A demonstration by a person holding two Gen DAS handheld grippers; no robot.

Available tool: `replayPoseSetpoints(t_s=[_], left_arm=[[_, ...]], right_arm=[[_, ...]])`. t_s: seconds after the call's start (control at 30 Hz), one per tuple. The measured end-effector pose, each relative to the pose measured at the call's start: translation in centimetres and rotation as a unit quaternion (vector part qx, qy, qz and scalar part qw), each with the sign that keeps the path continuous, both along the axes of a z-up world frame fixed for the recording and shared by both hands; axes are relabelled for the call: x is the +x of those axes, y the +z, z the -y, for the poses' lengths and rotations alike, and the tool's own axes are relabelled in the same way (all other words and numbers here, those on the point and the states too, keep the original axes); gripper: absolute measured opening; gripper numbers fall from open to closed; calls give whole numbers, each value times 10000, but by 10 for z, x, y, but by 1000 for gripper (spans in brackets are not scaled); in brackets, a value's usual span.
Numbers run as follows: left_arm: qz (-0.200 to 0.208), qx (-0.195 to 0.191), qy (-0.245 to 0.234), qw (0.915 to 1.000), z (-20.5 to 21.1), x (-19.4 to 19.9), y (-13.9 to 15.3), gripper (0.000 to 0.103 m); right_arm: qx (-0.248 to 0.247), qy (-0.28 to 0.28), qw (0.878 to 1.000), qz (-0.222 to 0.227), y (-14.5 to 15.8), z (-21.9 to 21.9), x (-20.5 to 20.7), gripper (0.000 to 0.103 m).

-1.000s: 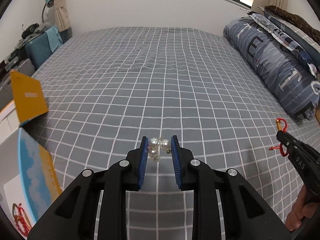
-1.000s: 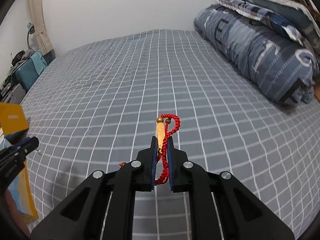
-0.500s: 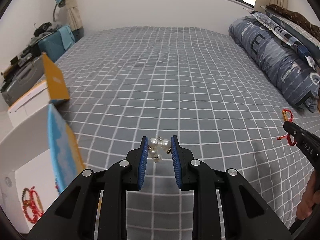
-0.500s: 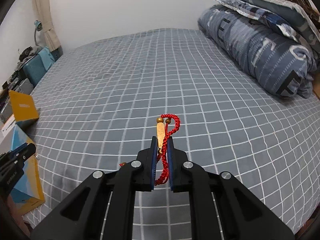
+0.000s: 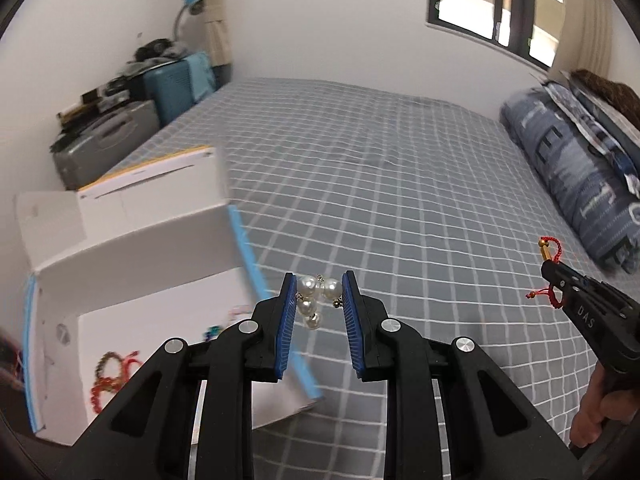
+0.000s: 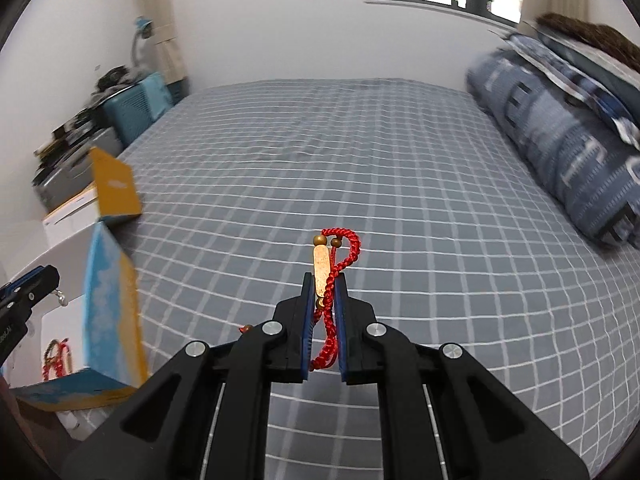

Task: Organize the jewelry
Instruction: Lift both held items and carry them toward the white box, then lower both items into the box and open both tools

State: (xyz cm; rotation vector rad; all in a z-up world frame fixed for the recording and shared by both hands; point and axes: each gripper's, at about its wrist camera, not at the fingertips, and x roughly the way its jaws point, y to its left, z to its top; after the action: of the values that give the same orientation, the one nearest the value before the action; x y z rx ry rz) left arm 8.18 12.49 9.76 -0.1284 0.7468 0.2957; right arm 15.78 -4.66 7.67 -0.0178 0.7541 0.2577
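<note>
The left claw (image 5: 316, 298) is pinching a pearl earring (image 5: 315, 295) between its blue pads, and the small pearls hang in the gap above the near right edge of an open white box (image 5: 132, 240). This box stands on the bed (image 5: 380, 168) at the left, and inside it, on the white bottom, lies a red bead bracelet (image 5: 114, 374). The right claw (image 6: 323, 286) is pressed together on a red cord bracelet (image 6: 338, 264) with a gold bar and small brown beads; the cord loops out past the tips, above the grey checked sheet. In the left view this claw is at the far right, well apart from the box. A folded blue quilt (image 6: 560, 140) lies along the right side of the bed.
</note>
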Motion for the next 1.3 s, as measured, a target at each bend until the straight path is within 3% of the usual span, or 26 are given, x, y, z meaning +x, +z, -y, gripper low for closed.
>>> replayPoseSetpoints(t_s=[0.5,0.8,1.03,1.3], left_arm=[[-11,-33,1003,9950,-108,-70,3,23],[-245,-118,1530,9879,-163,-96,-22,23],[-467,-248,1766,9829,-196,-101,-45,23],[-845,-472,1703,9806,-210,-91,-73,23]], right_arm=[[-1,1391,9902,103,8,-166,-38,9],[-200,2185,9756,57,-11,-257,-63,9],[-590,2435,9680,-152,-40,-296,-68,9],[-773,2367,9677,-405,-65,-303,-61,9]])
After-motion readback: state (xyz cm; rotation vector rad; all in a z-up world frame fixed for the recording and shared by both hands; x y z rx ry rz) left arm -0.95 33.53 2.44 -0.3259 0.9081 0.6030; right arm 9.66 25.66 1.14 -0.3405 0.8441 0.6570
